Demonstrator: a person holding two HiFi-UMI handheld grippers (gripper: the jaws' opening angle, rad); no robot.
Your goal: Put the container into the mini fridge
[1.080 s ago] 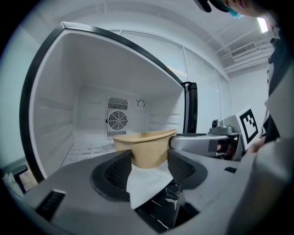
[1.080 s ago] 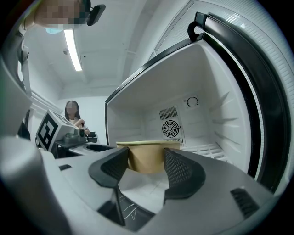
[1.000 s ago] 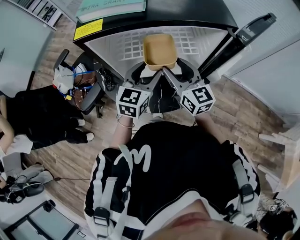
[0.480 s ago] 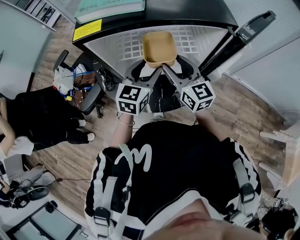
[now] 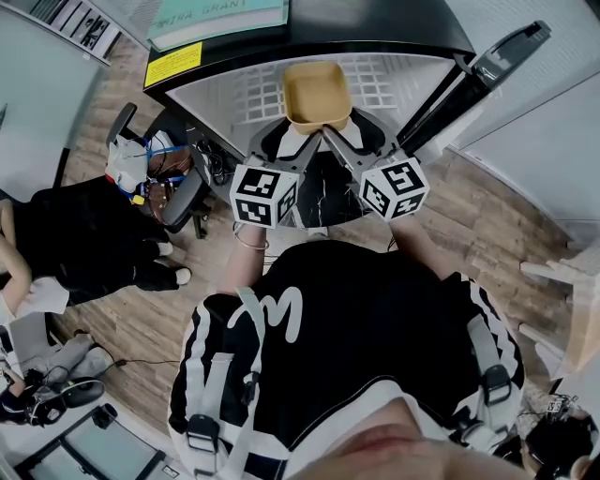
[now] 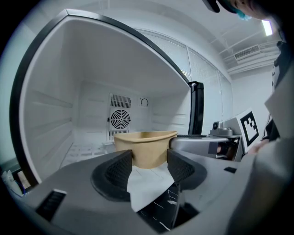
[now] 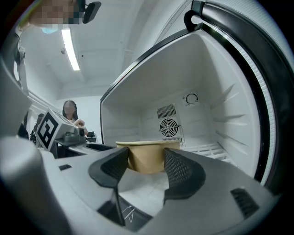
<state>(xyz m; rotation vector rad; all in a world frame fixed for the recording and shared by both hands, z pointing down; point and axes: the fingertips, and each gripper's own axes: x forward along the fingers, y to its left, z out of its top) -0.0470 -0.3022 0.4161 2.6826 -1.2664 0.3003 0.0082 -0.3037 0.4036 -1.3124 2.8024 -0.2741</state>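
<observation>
The tan open container (image 5: 317, 94) hangs at the mouth of the open mini fridge (image 5: 239, 94), over its white wire shelf. My left gripper (image 5: 294, 132) is shut on the container's near left side. My right gripper (image 5: 338, 131) is shut on its near right side. In the left gripper view the container (image 6: 146, 148) fills the gap between the black pads of that gripper (image 6: 149, 159), with the fridge's back fan (image 6: 120, 120) behind it. The right gripper view shows the same hold: container (image 7: 146, 157) between that gripper's (image 7: 146, 161) pads.
The fridge door (image 5: 495, 62) stands open at the right. A teal book (image 5: 220, 14) lies on top of the fridge. An office chair (image 5: 159, 183) with cables and a seated person in black (image 5: 75, 234) are at the left, white furniture (image 5: 567, 300) at the right.
Both grippers and the container have edged a little forward, deeper toward the fridge opening. The hold on the container is unchanged.
</observation>
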